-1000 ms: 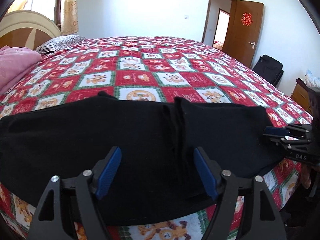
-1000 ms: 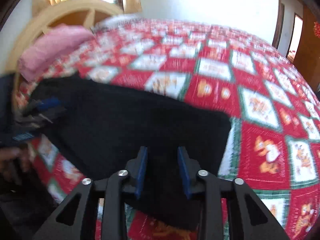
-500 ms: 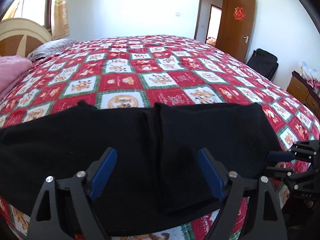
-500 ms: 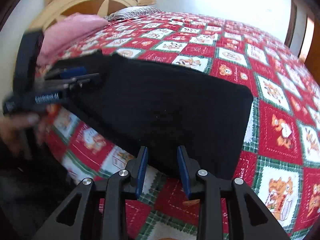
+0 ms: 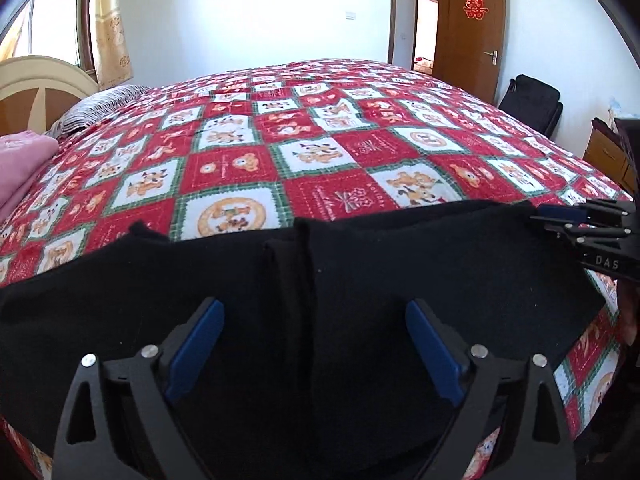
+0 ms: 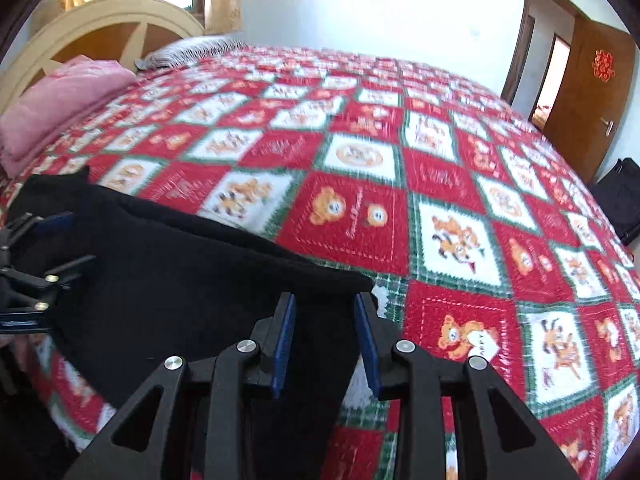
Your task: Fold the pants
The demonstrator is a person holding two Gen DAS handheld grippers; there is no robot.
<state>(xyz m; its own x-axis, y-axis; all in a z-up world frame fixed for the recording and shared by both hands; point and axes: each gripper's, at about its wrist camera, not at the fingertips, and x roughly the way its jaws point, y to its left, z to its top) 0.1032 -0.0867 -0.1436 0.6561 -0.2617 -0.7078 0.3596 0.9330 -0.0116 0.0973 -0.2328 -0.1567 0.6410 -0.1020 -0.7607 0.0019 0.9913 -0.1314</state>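
Black pants (image 5: 360, 280) lie flat along the near edge of the bed, filling the lower half of the left wrist frame, with a lengthwise fold ridge running down centre frame; in the right wrist view they take the lower left (image 6: 180, 280), their corner ending at centre frame. My left gripper (image 5: 312, 344) is spread wide over the pants, blue pads (image 5: 196, 344) either side of the ridge, nothing between them gripped. My right gripper (image 6: 325, 340) is at a narrow gap, over the pants' corner edge; cloth sits between the pads but I can't tell if it's pinched. The right gripper also shows at the right edge of the left view (image 5: 592, 232), at the pants' far end. Under everything: red-white-green checked quilt (image 5: 320, 140). Around it: pink folded blanket (image 6: 60, 104) upper left, striped pillow (image 5: 100, 104) and cream headboard (image 6: 100, 28) behind it, brown door (image 5: 472, 40) upper right, black bag (image 5: 532, 104) on the floor beside it, wooden cabinet (image 5: 604, 156) at the right edge. Right view is motion-blurred.
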